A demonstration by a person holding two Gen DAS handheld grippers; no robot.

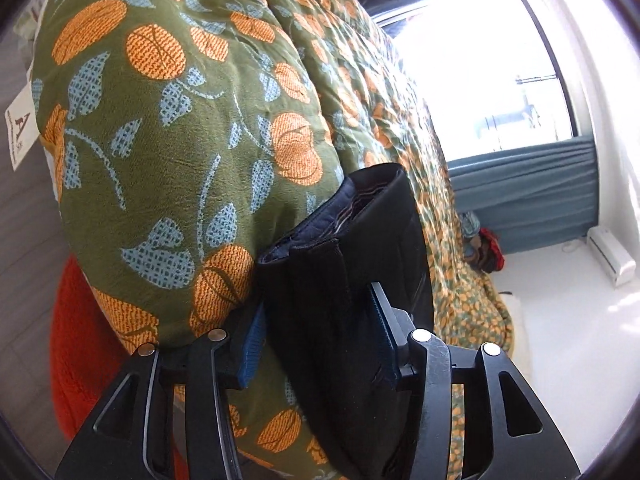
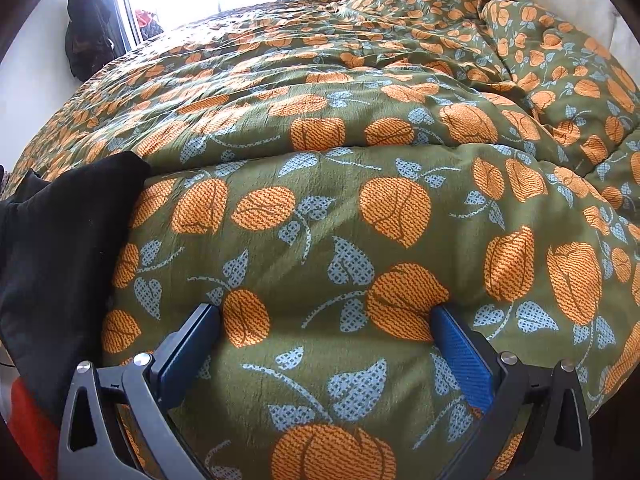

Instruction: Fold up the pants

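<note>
The dark navy pants [image 1: 348,264] are folded into a thick bundle and stand on edge against the green floral duvet [image 1: 180,120]. My left gripper [image 1: 320,332] is shut on the lower part of the bundle, a blue pad on each side. The open end with its layers points up and away. In the right wrist view the pants [image 2: 60,232] show as a black mass at the left edge. My right gripper [image 2: 326,344] is wide open and empty, its jaws pressed against the duvet [image 2: 360,208].
The duvet covers a large bed with a bulging near edge. An orange knitted thing [image 1: 80,340] lies below the bed edge. A bright window [image 1: 480,72] with a teal curtain [image 1: 528,192] is at the far side. Dark clothes [image 2: 86,28] hang by the window.
</note>
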